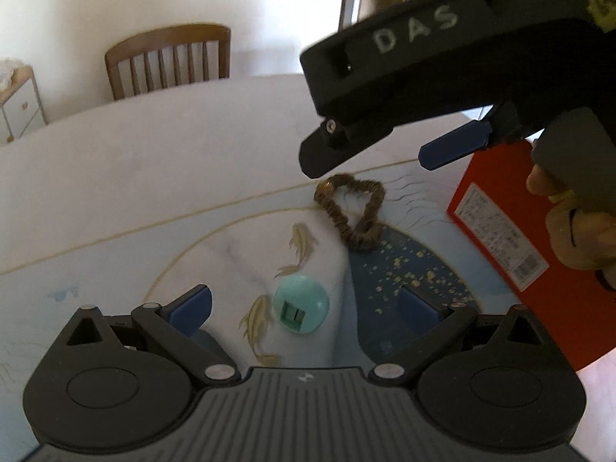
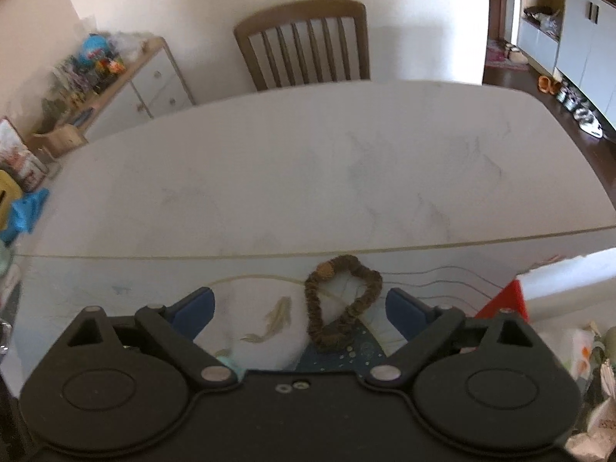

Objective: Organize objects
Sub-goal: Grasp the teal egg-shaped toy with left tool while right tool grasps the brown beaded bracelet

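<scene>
One brown ring of strung beads (image 1: 352,211), bent into a loose uneven loop with a single paler, larger bead at its far end, lies flat on a pale printed table mat (image 1: 115,254) patterned with gold fish, thin gold arcs and a dark blue speckled patch; its near end rests on the edge of that blue patch. One translucent teal ball (image 1: 301,305) with a small green block inside sits on the same mat, nearer the left camera and well apart from the bead loop. The left gripper (image 1: 304,308) has its two blue-padded fingers spread wide, the teal ball lying between them without touching either pad, so it holds nothing. The right gripper (image 2: 300,308) is likewise wide open and empty, with the bead loop lying between its fingers; in the left wrist view its black body hangs just above the loop's far end, blocking part of the table behind it. One red cardboard box (image 1: 512,231) with a white printed label stands just to the right of the mat, near the loop. Beyond the mat is the white marbled tabletop (image 2: 308,173), one brown slatted wooden chair (image 2: 304,46) behind it, and one white drawer cabinet (image 2: 154,84) with cluttered toys on top by the wall.
</scene>
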Tool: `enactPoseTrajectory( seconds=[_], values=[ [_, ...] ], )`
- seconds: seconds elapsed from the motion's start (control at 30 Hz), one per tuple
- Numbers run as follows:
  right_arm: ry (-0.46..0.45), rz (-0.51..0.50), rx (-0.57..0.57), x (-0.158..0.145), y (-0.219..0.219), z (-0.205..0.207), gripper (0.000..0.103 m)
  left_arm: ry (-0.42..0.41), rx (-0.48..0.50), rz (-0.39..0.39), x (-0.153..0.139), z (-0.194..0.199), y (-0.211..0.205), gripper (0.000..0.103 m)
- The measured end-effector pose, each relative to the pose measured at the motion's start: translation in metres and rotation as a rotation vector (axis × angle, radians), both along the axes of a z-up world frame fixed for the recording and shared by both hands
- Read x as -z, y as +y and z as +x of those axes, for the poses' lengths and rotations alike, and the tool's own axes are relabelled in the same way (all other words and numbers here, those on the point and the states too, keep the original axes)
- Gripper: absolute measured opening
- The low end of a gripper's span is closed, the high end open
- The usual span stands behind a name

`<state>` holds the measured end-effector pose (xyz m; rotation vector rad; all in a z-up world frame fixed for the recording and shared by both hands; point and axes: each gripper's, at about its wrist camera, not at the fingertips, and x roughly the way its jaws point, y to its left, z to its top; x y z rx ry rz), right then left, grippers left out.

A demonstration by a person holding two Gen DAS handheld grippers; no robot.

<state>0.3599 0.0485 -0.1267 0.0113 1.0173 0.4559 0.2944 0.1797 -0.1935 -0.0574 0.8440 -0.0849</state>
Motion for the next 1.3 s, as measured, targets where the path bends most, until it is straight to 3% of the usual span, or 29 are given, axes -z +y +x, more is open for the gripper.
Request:
enactPoseTrajectory(
  seconds=[0.23, 0.37, 0.6, 0.7, 0.97, 1.13, 1.3],
  values=[
    [0.063, -0.048, 0.036, 0.023, 0.004, 0.018, 0.091, -0.002, -0.010, 0.031, 0.010, 0.004, -0.001, 0.103],
    [0.071, -0.077, 0.033, 0.031, 0.008, 0.022, 0.080, -0.011, 0.000, 0.038, 0.013, 0.004, -0.003, 0.103],
    [0.091, -0.083, 0.047, 0.041, 0.007, 0.025, 0.070, -0.029, -0.003, 0.041, 0.014, 0.003, -0.003, 0.101],
    [0.079, -0.089, 0.044, 0.040, 0.009, 0.024, 0.067, -0.028, -0.002, 0.043, 0.015, 0.003, -0.003, 0.090],
    [0.057, -0.105, 0.032, 0.042, 0.012, 0.022, 0.034, -0.032, 0.005, 0.083, 0.015, -0.002, -0.005, 0.061],
    [0.063, -0.111, 0.030, 0.041, 0.012, 0.019, 0.022, -0.026, 0.015, 0.093, 0.012, -0.005, -0.008, 0.038],
    [0.067, -0.099, 0.030, 0.038, 0.009, 0.012, 0.014, -0.017, 0.034, 0.119, 0.009, -0.007, -0.012, 0.029]
  ],
)
